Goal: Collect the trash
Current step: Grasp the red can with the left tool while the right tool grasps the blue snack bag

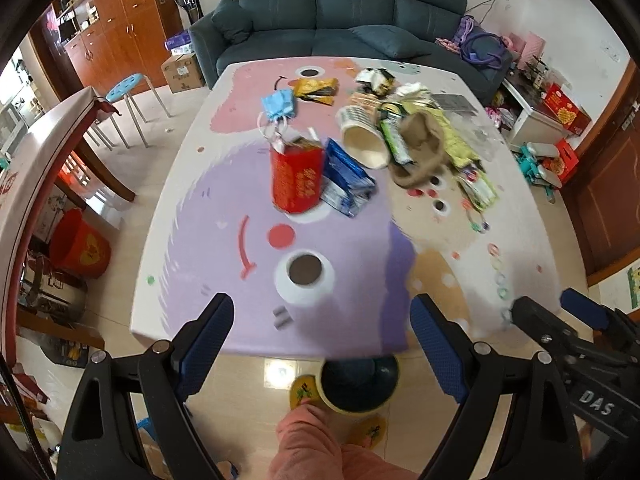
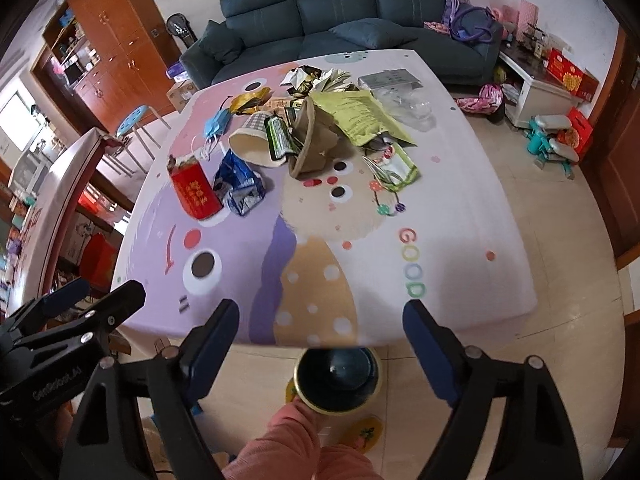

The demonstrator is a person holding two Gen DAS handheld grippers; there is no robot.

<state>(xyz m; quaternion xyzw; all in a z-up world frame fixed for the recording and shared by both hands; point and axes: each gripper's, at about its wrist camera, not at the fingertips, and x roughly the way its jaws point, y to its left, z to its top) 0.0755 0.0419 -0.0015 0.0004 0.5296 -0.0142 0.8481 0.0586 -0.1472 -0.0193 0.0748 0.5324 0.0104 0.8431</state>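
Both hand-held grippers hang over the near edge of the worktop (image 1: pixel 192 208), each with jaws spread wide and nothing between them: the left hand-held gripper (image 1: pixel 322 328) and the right hand-held gripper (image 2: pixel 320 326). Below them on the floor stands a dark round bin with a yellow rim (image 2: pixel 337 380), close to the person's pink-trousered leg (image 2: pixel 288 440).

Ahead and well apart from both lies the trash. Nearest is a red printed carton (image 1: pixel 296 180), its long axis running roughly toward the left hand-held gripper, which I judge the closer of the 2. Touching it is a crumpled blue and white foil wrapper (image 1: pixel 346 180). Beyond come a tipped cream paper cup (image 1: pixel 364 136), a brown paper bag (image 2: pixel 316 136), a yellow-green sheet (image 2: pixel 360 116) and a blue face mask (image 1: pixel 278 104).

A pastel cartoon-print cloth covers the worktop; a dark blue sofa (image 2: pixel 336 12) stands behind.
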